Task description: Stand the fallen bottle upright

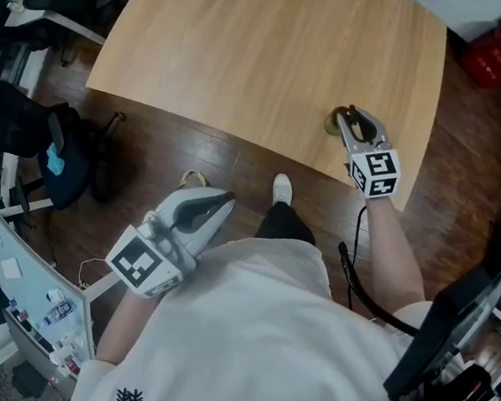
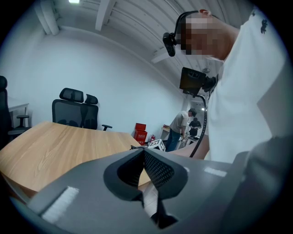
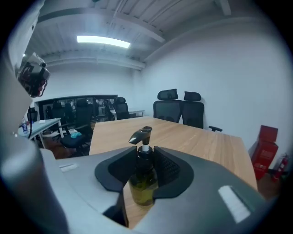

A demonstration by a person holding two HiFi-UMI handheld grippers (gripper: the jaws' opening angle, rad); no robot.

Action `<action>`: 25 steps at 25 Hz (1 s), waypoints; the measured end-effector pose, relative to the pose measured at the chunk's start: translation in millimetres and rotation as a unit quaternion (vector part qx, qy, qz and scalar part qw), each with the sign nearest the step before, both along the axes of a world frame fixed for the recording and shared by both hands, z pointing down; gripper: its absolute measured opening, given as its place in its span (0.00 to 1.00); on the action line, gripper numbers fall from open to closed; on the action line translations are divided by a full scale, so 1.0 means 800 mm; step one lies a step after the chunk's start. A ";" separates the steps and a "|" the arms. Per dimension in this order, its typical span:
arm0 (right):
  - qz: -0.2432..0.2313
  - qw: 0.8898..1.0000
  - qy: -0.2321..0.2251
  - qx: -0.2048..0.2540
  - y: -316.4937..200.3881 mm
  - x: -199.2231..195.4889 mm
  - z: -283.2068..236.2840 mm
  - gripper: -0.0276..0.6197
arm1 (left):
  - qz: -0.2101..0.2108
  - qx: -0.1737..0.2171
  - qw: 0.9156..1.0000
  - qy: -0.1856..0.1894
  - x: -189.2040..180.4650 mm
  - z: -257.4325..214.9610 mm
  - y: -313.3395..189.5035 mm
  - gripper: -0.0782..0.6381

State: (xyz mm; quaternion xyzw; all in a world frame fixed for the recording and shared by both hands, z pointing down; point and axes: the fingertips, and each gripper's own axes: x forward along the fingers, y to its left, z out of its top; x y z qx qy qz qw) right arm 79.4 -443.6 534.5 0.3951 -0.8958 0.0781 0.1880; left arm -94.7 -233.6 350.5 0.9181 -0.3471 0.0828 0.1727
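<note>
Right hand-held gripper (image 3: pixel 144 161) clamps upright olive pump bottle (image 3: pixel 143 186) (black nozzle)

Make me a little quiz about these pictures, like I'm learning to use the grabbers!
1. True or false: the right gripper is shut on the bottle.
2. What is between the jaws of the left gripper? A: nothing. B: a cup. C: a red box.
3. Fill in the missing word: the two chairs at the far side of the table are ____ in colour.

Key: 1 true. 2 A. 3 black.
</note>
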 end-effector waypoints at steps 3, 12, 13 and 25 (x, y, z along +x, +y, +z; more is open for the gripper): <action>0.017 1.000 0.020 0.014 -0.003 0.005 0.002 0.23 | 0.013 0.016 1.000 -0.001 -0.002 -0.004 0.018 0.11; 0.157 0.987 0.025 0.012 0.026 0.052 -0.017 0.47 | 0.018 0.074 0.997 -0.001 -0.071 -0.018 0.136 0.11; 0.169 0.985 0.019 0.013 0.051 0.055 -0.026 0.49 | 0.017 0.076 0.997 0.001 -0.082 -0.015 0.155 0.11; 0.155 0.987 -0.021 -0.045 0.447 0.009 -0.104 0.49 | 0.091 0.061 0.994 0.010 -0.095 0.021 0.295 0.11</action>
